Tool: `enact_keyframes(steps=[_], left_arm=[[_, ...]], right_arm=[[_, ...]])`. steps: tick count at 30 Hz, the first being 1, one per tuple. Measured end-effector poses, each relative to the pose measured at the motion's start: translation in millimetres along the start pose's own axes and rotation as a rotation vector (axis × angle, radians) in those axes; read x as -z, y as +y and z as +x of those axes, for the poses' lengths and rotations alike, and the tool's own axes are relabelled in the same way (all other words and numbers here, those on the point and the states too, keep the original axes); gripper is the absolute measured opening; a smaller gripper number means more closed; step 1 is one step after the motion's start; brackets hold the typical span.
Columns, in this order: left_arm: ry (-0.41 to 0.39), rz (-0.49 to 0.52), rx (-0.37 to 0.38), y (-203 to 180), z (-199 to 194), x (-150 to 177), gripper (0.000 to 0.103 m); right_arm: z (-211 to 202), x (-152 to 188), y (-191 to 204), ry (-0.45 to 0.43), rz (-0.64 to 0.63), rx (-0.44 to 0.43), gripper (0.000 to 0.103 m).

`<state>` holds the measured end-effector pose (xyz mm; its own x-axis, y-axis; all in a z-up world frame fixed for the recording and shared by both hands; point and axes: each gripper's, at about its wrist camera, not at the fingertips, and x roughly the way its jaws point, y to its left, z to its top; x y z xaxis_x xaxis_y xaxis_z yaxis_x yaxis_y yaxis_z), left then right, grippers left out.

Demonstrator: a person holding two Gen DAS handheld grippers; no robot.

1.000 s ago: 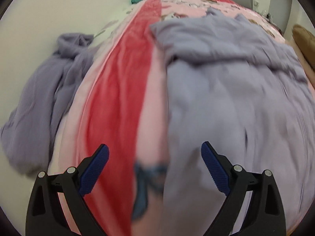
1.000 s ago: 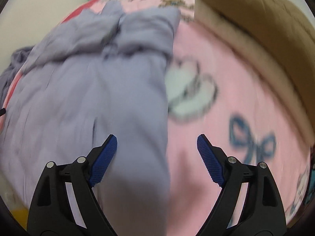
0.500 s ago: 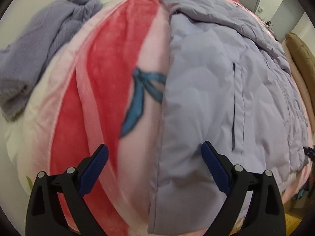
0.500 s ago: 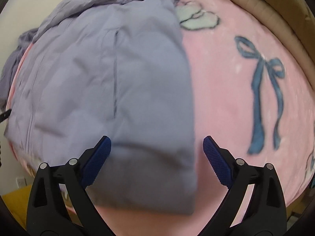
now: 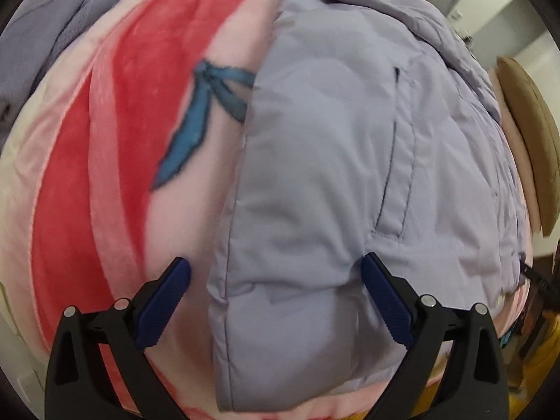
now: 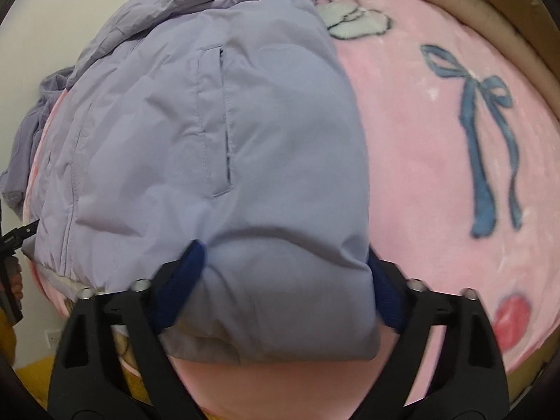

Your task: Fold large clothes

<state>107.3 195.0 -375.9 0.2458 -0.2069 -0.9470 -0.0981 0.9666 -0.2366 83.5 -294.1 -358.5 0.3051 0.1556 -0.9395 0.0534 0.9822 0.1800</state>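
Seeing no readable labels, we've got both the left gripper (image 5: 274,299) and right gripper (image 6: 285,280) jaws apart over the lilac jacket (image 6: 217,133) hem, lower frame, the right's just been closing.

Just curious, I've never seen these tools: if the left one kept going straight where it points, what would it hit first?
Most likely the lilac jacket, near its hem edge; depth is hard to judge.

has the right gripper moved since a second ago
Yes. The right gripper has come toward the near hem of the lilac jacket, its jaws just closing around that corner.
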Motion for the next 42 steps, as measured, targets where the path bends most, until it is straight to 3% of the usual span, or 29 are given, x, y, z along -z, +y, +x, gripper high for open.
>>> enact_keyframes(steps=[1, 2, 3, 5, 7, 9, 11, 16, 19, 21, 24, 26, 28, 33, 34, 37, 39, 42], left_arm=[[0.003, -0.004, -0.012, -3.4, 0.4, -0.5, 0.095], [0.01, 0.0, -0.018, -8.1, -0.4, -0.4, 0.082], [0.024, 0.005, -0.023, -14.2, -0.4, -0.2, 0.076], [0.054, 0.022, -0.105, -29.7, -1.1, 0.8, 0.062], [0.08, 0.036, -0.163, -44.8, -1.9, -2.0, 0.047], [0.12, 0.056, -0.226, -62.7, -10.0, -9.5, 0.024], [0.159, 0.077, -0.242, -68.6, -19.6, -13.1, 0.02], [0.231, 0.044, -0.221, -61.4, -47.9, -11.5, 0.016], [0.227, 0.077, -0.246, -62.2, -64.0, 1.9, 0.016], [0.234, 0.076, -0.257, -59.6, -66.2, 8.4, 0.016], [0.26, -0.019, -0.264, -36.7, -71.8, 15.3, 0.012], [0.235, -0.044, -0.243, -25.4, -81.4, 11.1, 0.011], [0.179, -0.001, -0.215, -27.3, -86.8, 12.9, 0.011], [0.168, 0.141, -0.185, -36.4, -62.6, 18.2, 0.011], [0.152, 0.161, -0.186, -35.3, -61.9, 23.6, 0.012], [0.111, 0.178, -0.174, -27.5, -60.8, 38.1, 0.016], [0.116, 0.154, -0.14, -18.5, -55.1, 46.3, 0.029], [0.107, 0.113, -0.089, -9.5, -50.2, 52.8, 0.04]], right_arm=[[1.1, -0.7, 0.8, -0.002, -0.003, 0.007, 0.069], [1.0, -1.9, 3.2, 0.003, -0.005, 0.009, 0.06], [-1.0, -3.5, 6.6, 0.009, -0.011, 0.013, 0.054], [-5.2, -5.9, 12.0, 0.025, -0.032, 0.028, 0.035], [-9.5, -9.9, 17.3, 0.045, -0.038, 0.055, 0.026], [-15.5, -15.7, 20.4, 0.063, -0.024, 0.067, 0.018], [-30.0, -24.4, 27.1, 0.058, -0.021, 0.061, 0.013], [-60.5, -20.4, 22.7, 0.098, -0.025, 0.01, 0.011], [-67.6, -9.4, 24.7, 0.146, -0.021, -0.002, 0.011], [-72.8, -5.2, 24.8, 0.141, -0.038, 0.012, 0.011], [-85.4, -11.3, 17.3, 0.115, 0.009, 0.0, 0.011], [-100.9, -17.8, 20.9, 0.073, -0.017, 0.008, 0.011], [-98.3, -22.0, 22.2, 0.073, -0.058, 0.025, 0.012], [-55.2, -12.9, 10.9, 0.151, -0.091, 0.044, 0.017], [-51.8, -7.9, 8.9, 0.15, -0.088, 0.041, 0.022], [-54.5, 4.0, 6.4, 0.124, -0.099, 0.078, 0.056], [-54.6, 13.8, 3.6, 0.123, -0.108, 0.076, 0.056], [-49.5, 31.8, -7.3, 0.143, -0.058, 0.035, 0.064]])
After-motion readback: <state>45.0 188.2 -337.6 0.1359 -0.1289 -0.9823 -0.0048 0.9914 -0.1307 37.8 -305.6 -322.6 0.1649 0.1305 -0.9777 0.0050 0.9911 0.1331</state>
